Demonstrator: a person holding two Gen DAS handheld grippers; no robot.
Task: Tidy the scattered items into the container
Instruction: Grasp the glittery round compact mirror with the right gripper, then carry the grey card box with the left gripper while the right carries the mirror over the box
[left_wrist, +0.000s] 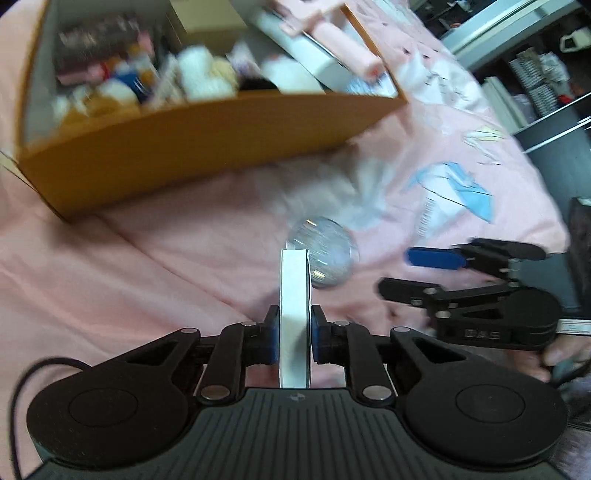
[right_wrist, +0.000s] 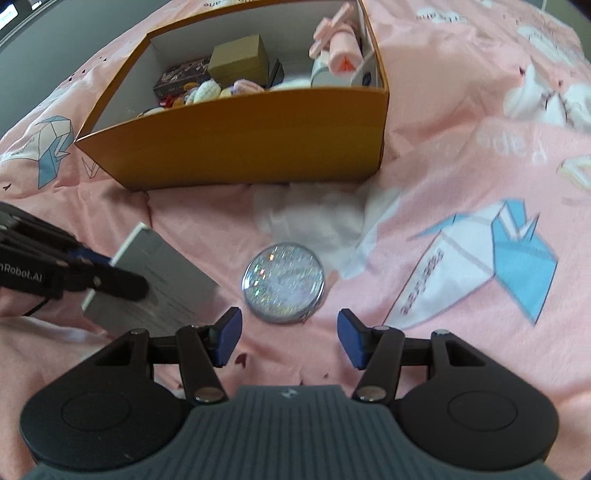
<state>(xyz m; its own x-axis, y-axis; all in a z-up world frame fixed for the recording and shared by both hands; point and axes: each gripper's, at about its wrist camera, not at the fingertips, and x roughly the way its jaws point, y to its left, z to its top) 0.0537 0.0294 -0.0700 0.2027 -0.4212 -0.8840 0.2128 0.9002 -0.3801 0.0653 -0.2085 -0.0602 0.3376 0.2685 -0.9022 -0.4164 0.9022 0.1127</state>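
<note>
My left gripper (left_wrist: 294, 332) is shut on a thin flat grey-white box (left_wrist: 293, 317), seen edge-on between the blue pads and held off the pink sheet. The right wrist view shows the same box's (right_wrist: 159, 284) broad face, with the left gripper (right_wrist: 110, 273) at the left. A round glittery disc (right_wrist: 283, 282) lies flat on the sheet just ahead of my right gripper (right_wrist: 290, 332), which is open with nothing between its fingers. Beyond them stands the orange container (right_wrist: 240, 140), holding several items. In the left wrist view the disc (left_wrist: 328, 254) sits behind the held box, with the right gripper (left_wrist: 417, 273) to its right.
A crumpled white tissue (right_wrist: 317, 218) lies between the disc and the container (left_wrist: 207, 147). Inside the container are a small brown box (right_wrist: 240, 59), a pink roll (right_wrist: 343, 51) and soft toys. The bedding is a pink sheet (right_wrist: 461, 122) with origami prints. Shelves (left_wrist: 535, 74) stand at the far right.
</note>
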